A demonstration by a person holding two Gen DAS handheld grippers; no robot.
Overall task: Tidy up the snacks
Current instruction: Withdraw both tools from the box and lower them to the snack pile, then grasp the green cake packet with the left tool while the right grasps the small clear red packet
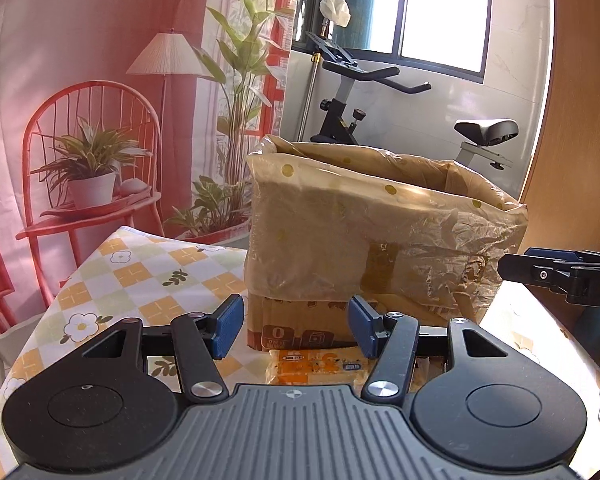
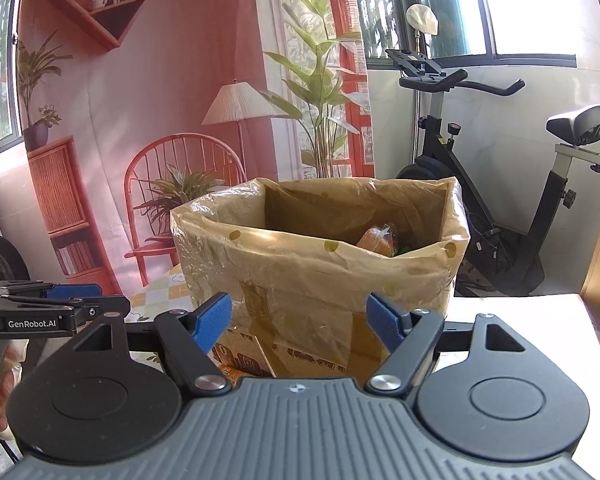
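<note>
A cardboard box lined with a yellow dotted plastic bag (image 1: 380, 236) stands on the table; it also shows in the right wrist view (image 2: 320, 272). Inside it lies an orange wrapped snack (image 2: 378, 240). A yellow-orange snack packet (image 1: 318, 366) lies on the table in front of the box, just below my open, empty left gripper (image 1: 296, 326). My right gripper (image 2: 300, 320) is open and empty, facing the box's front wall. An orange packet edge (image 2: 230, 372) shows under its left finger. The right gripper's side (image 1: 560, 272) appears at the left view's right edge.
The table has a checked floral cloth (image 1: 148, 276). An exercise bike (image 2: 480, 184) stands behind the box by the window. A printed backdrop with a red chair (image 1: 88, 152) hangs at the left. A wooden panel (image 1: 580, 140) stands at the right.
</note>
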